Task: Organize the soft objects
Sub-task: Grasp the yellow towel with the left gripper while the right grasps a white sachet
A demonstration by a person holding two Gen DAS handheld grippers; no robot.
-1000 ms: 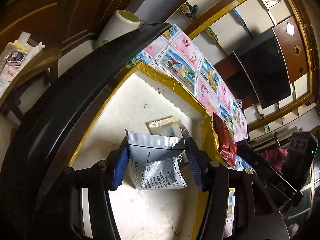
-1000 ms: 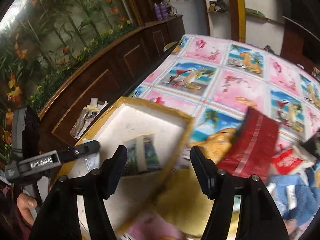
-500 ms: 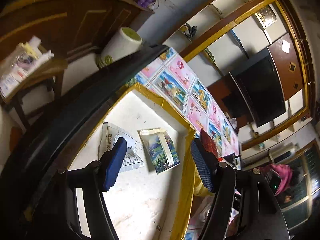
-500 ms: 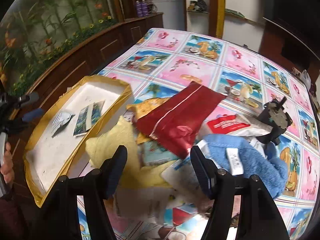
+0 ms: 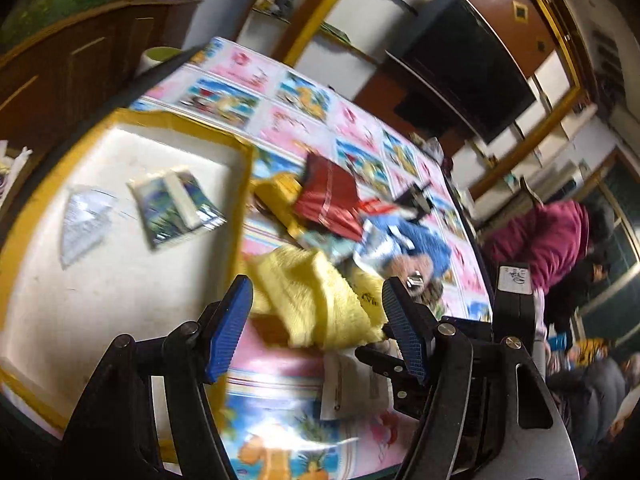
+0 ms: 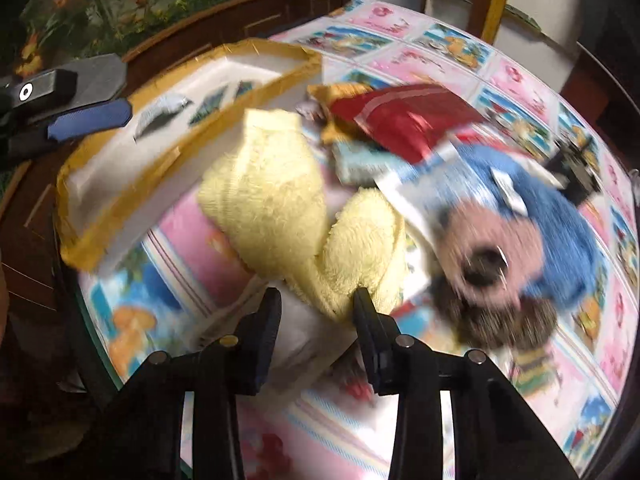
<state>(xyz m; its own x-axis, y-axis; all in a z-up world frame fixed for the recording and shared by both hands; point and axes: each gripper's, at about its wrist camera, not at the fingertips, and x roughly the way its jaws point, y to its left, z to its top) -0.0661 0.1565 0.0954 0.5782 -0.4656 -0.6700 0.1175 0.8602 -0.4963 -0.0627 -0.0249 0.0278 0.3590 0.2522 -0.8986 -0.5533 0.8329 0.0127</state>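
A yellow towel point(image 6: 280, 200) lies crumpled on the patterned tablecloth beside a white foam box point(image 6: 256, 46) edged in yellow tape. My right gripper point(image 6: 316, 304) points down at it. Its jaws are closing, with the towel's near end between them against the right finger; the left pad stands just clear. My left gripper point(image 5: 316, 320) is open and empty, hanging above the same towel point(image 5: 308, 292) at the box point(image 5: 120, 280) edge. A silver packet point(image 5: 82, 220) and a green-blue packet point(image 5: 176, 208) lie inside the box. A red packet point(image 6: 404, 116) and a blue plush toy point(image 6: 560, 232) lie beyond the towel.
A white flat packet point(image 5: 348, 384) lies under the towel near the table's front edge. A black clip-like object point(image 5: 416, 196) stands at the far side of the pile. A dark wooden cabinet point(image 5: 60, 68) runs behind the box. A person in a magenta top point(image 5: 548, 236) is off to the right.
My left gripper let go of the silver packet in the box and pulled back to the box edge over the towel. My right gripper swung to the pile, dropped onto the yellow towel and narrowed its jaws.
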